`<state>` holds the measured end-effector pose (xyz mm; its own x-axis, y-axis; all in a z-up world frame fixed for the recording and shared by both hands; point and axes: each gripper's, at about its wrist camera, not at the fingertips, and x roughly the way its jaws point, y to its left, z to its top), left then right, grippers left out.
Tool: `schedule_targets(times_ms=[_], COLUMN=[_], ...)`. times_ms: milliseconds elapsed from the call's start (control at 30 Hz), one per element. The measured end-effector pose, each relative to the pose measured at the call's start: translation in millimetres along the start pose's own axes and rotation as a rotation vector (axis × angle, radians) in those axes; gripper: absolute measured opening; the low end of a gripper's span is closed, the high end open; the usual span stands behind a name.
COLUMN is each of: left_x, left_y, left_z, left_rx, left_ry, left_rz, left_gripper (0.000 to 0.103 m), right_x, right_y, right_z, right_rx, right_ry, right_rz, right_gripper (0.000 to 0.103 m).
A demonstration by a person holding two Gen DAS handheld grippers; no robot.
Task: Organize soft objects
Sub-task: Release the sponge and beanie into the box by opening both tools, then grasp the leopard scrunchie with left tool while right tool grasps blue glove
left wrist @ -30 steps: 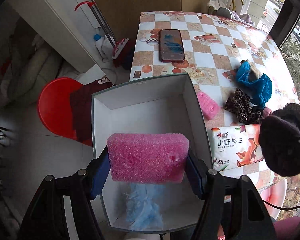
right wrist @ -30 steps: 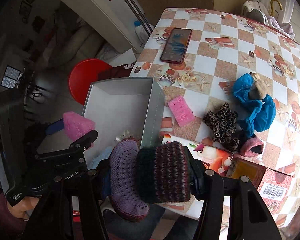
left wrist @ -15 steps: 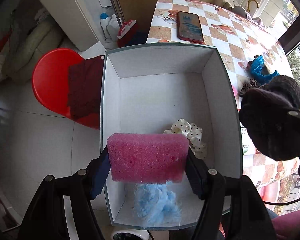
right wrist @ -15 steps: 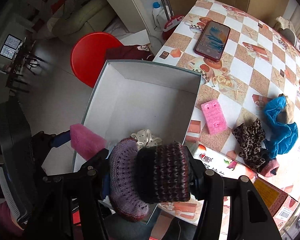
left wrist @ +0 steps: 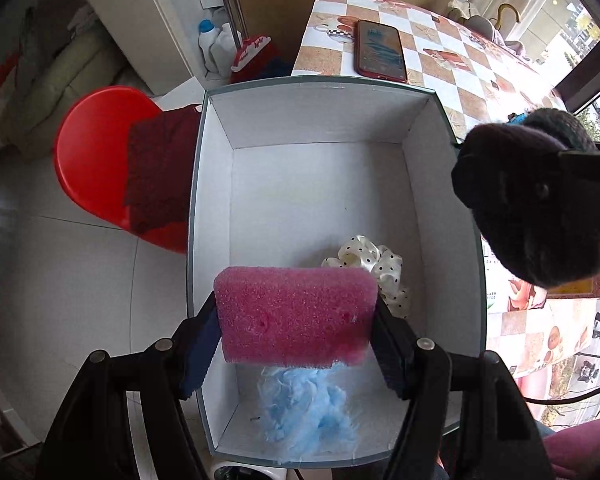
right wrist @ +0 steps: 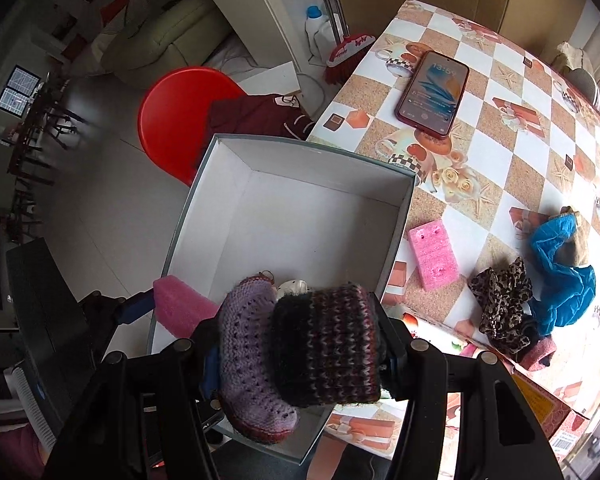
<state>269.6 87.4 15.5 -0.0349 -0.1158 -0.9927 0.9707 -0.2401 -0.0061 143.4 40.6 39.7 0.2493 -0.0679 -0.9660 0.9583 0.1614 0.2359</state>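
Observation:
My left gripper [left wrist: 296,320] is shut on a pink foam sponge [left wrist: 294,314] and holds it over the near end of an open white box [left wrist: 216,184]. In the box lie a blue fluffy piece [left wrist: 310,412] and a white polka-dot scrunchie [left wrist: 376,266]. My right gripper [right wrist: 300,360] is shut on a knitted purple-and-dark sock [right wrist: 304,356] above the box's [right wrist: 396,236] near right corner; the sock also shows in the left wrist view [left wrist: 528,200]. The pink sponge also shows in the right wrist view [right wrist: 178,310].
On the checkered table [right wrist: 512,120] lie a second pink sponge [right wrist: 434,254], a leopard scrunchie [right wrist: 500,304], a blue cloth [right wrist: 562,276] and a red phone [right wrist: 434,92]. A red stool [left wrist: 96,160] with a dark red cloth stands left of the box.
Both grippers have moved over the box, with the sponge and the sock still held. The scrunchie in the box came into view.

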Motion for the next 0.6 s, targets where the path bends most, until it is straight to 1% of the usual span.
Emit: schedule_targets(times_ms=[33, 67, 133, 167, 200, 267, 333, 367, 400, 433, 533, 600], left_x=[-0.8, -2.2, -3.2, -2.5, -1.1, -0.1, -0.9, -1.3, -1.8, -3.1, -8.0, -9.3], left_y=[0.0, 0.2, 1.5, 2.6, 3.9, 6.5, 9.5, 10.8, 12.2, 13.8, 16.7, 15.8], left_z=[0.4, 0.2, 0.8, 1.7, 3.1, 4.1, 4.8, 5.1, 5.9, 6.4, 9.4, 13.6], left_rx=[0.001, -0.003, -0.012, -0.020, -0.031, -0.053, -0.072, -0.082, -0.094, -0.107, -0.130, -0.133], left_ry=[-0.008, -0.022, -0.031, -0.025, -0.014, -0.011, -0.018, -0.022, -0.028, -0.039, -0.076, -0.083], left_rz=[0.001, 0.006, 0.006, 0.000, -0.005, -0.025, -0.028, -0.026, -0.028, -0.036, -0.049, -0.050], left_gripper=[0.073, 0.073, 0.074, 0.078, 0.081, 0.083, 0.085, 0.094, 0.098, 0.103, 0.103, 0.103], right_x=[0.2, 0.3, 0.1, 0.4, 0.4, -0.8, -3.9, -5.1, -5.7, -6.9, -14.2, -19.2], right_y=[0.0, -0.3, 0.2, 0.1, -0.4, -1.6, -2.7, -3.4, -4.5, -6.4, -16.1, -26.1], right_z=[0.6, 1.4, 2.3, 3.2, 4.2, 5.6, 6.6, 7.2, 7.8, 8.0, 4.6, 2.0], right_rx=[0.001, 0.001, -0.003, -0.003, -0.001, 0.005, 0.007, 0.007, 0.010, 0.016, 0.041, 0.071], right_ry=[0.000, -0.001, -0.005, -0.005, -0.003, -0.006, -0.017, -0.016, -0.011, -0.007, -0.010, -0.005], right_rz=[0.003, 0.009, 0.006, 0.005, 0.006, 0.016, 0.013, 0.011, 0.010, 0.012, 0.009, 0.002], right_gripper=[0.060, 0.064, 0.065, 0.066, 0.072, 0.083, 0.083, 0.086, 0.102, 0.103, 0.103, 0.103])
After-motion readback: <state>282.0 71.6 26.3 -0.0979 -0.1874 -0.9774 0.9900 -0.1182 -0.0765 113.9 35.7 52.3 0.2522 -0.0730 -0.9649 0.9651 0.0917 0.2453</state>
